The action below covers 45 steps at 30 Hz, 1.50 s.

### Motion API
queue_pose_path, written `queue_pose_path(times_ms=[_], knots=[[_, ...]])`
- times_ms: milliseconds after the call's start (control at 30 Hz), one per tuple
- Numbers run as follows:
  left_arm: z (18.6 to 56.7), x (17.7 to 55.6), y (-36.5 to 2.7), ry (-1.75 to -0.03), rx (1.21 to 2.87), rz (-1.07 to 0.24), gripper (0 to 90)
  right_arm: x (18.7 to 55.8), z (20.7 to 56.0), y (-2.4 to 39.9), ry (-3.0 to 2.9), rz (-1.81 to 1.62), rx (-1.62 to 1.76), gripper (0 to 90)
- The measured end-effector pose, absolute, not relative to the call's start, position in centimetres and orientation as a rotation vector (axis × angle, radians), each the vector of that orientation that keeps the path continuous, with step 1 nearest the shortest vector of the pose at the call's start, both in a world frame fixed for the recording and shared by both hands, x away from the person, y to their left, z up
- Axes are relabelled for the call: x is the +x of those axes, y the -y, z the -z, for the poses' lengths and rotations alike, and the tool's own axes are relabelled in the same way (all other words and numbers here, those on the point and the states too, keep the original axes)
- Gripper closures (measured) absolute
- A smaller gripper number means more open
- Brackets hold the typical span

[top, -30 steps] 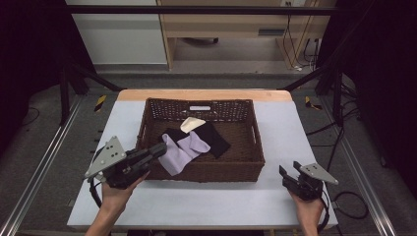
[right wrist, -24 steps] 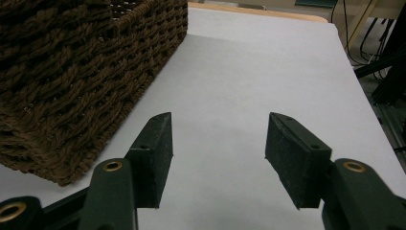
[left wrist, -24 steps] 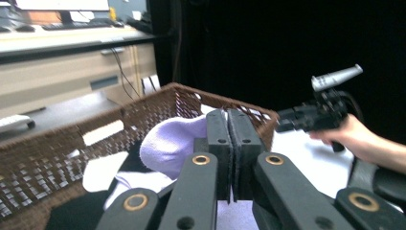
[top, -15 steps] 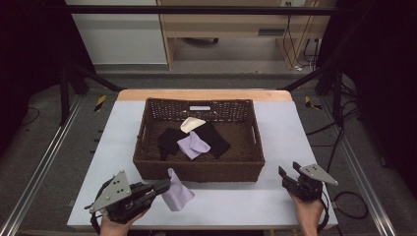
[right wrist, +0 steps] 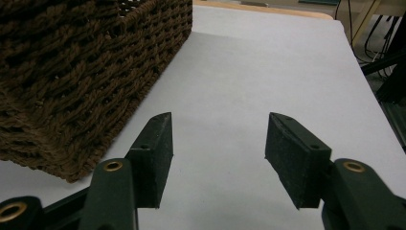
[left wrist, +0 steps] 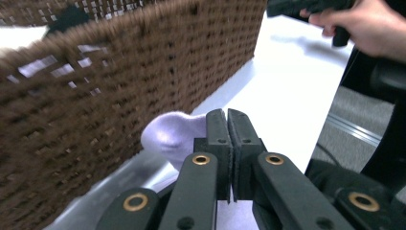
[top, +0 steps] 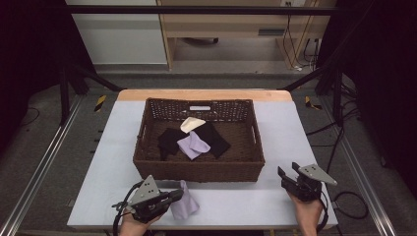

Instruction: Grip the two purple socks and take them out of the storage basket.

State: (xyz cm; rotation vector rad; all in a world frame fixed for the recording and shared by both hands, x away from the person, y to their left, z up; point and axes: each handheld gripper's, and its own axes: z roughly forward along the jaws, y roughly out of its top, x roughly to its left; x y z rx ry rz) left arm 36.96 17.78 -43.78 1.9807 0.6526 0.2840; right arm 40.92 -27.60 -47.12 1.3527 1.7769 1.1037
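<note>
My left gripper [top: 172, 197] jaws clenched on lavender sock [top: 185, 205], sock low over surface [top: 236, 204] just in front of basket [top: 199, 169]. Lay it flat, clear of wicker, before letting go. Right gripper [top: 288, 174] jaws released, nothing between.

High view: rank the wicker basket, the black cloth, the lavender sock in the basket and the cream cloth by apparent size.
1. wicker basket, by far the largest.
2. black cloth, spread under the others.
3. lavender sock in the basket.
4. cream cloth, smallest, though part of it may be folded under, so the gap to the sock is unsure.
</note>
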Motion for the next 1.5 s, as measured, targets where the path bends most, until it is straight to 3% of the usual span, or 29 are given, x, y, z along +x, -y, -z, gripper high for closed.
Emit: queue_pose_path(times_ms=[367,400,700,1167,1500], knots=[[46.1,37.9,-17.2,-0.733,2.047,-0.284,83.6,41.1,47.4,27.4,-1.791,-1.075,1.367,40.8],[45.9,37.8,-17.3,-0.759,2.027,-0.299,68.7,41.1,47.4,27.4,-1.795,-1.077,1.371,40.3],[43.3,37.4,-19.0,-0.816,1.918,-0.366,50.4,41.2,47.4,27.4,-1.795,-1.078,1.360,40.9],[38.5,38.7,-20.8,-0.845,1.772,-0.451,44.0,41.2,47.3,27.5,-1.787,-1.083,1.367,45.3],[34.6,43.1,-19.6,-0.859,1.742,-0.544,43.7,41.3,47.3,27.6,-1.787,-1.083,1.363,47.2]])
